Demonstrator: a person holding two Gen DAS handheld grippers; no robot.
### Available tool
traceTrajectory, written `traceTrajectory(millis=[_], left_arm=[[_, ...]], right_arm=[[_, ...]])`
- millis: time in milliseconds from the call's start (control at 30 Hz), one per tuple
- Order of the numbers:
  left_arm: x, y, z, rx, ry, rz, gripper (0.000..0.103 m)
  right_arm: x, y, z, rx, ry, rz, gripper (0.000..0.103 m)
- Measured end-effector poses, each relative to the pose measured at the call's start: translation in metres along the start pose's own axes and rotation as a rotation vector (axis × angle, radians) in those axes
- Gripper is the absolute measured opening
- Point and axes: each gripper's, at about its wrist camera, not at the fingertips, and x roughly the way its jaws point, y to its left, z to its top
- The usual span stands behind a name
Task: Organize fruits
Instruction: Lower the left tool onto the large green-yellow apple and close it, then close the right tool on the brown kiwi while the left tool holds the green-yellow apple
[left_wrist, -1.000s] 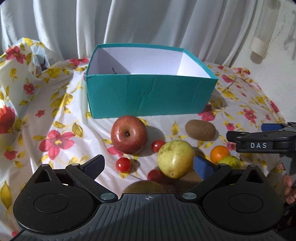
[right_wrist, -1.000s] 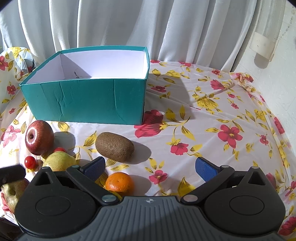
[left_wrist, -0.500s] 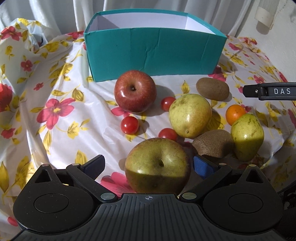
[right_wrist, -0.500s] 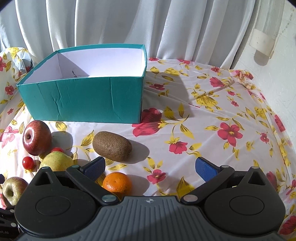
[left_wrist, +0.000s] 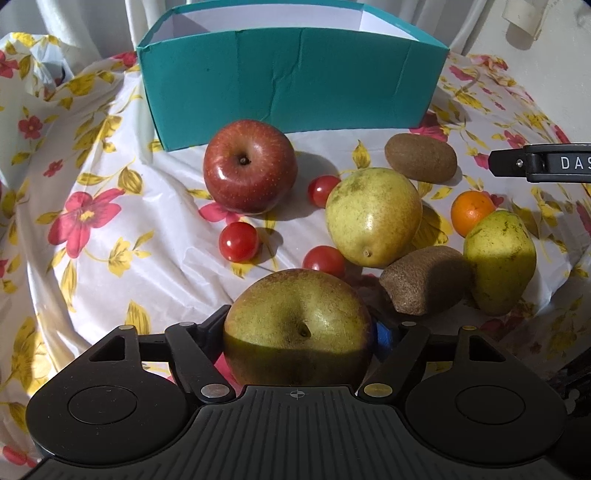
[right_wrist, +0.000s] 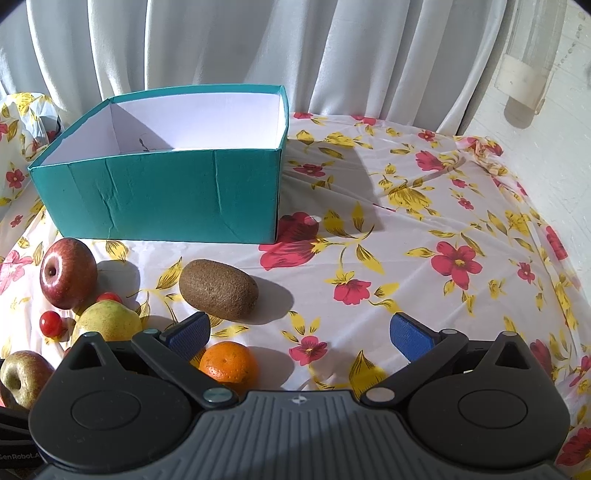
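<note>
Writing: white letters "DAS" on the black bar of the right gripper (left_wrist: 541, 163), seen at the right edge of the left wrist view. Small pale letters "GenRobot.A" at the bottom left of the right wrist view — rest cut off.
Left gripper (left_wrist: 297, 332): low over the flowery white plastic tablecloth (left_wrist: 110, 236), pointing fwd at the box. Fingers closed on both sides of the round green-yellow apple w/ a brown stem dip (left_wrist: 297, 326). One blue pad (left_wrist: 384, 338) peeks out at the apple's right side.
Right gripper: held level, pointing fwd, jaws spread wide, nothing between the blue pads (right_wrist: 412, 338). The small round orange (right_wrist: 229, 362) sits just under its left finger.
Box: teal cardboard box w/ white inside (left_wrist: 291, 74), open top, at the back of the cloth. Can't see any fruit in it.
Fruit on the cloth, in front of the box: shiny red apple (left_wrist: 250, 166), three small red cherry tomatoes (left_wrist: 238, 242) (left_wrist: 323, 189) (left_wrist: 324, 260), big yellow-green pear (left_wrist: 373, 216), second yellow-green pear (left_wrist: 498, 260) at the right, far fuzzy brown kiwi (left_wrist: 420, 157), near fuzzy brown kiwi (left_wrist: 424, 284) — touching the second pear.
Back: white curtain (right_wrist: 258, 48).
</note>
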Motion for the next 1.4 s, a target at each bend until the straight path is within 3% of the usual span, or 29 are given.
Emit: traceTrajectory(millis=[767, 1100, 1400], left_arm=[[-0.008, -0.001, 0.003, 0.006, -0.026, 0.035, 0.078], [-0.023, -0.001, 0.013, -0.009, -0.08, 0.017, 0.078], [-0.025, 0.008, 0.026, -0.028, -0.103, 0.01, 0.078]], right_arm=[[0.002, 0.001, 0.002, -0.005, -0.028, 0.028, 0.103], [0.032, 0.017, 0.017, -0.043, -0.021, 0.108, 0.103], [0.069, 0.034, 0.03, -0.051, 0.059, 0.131, 0.103]])
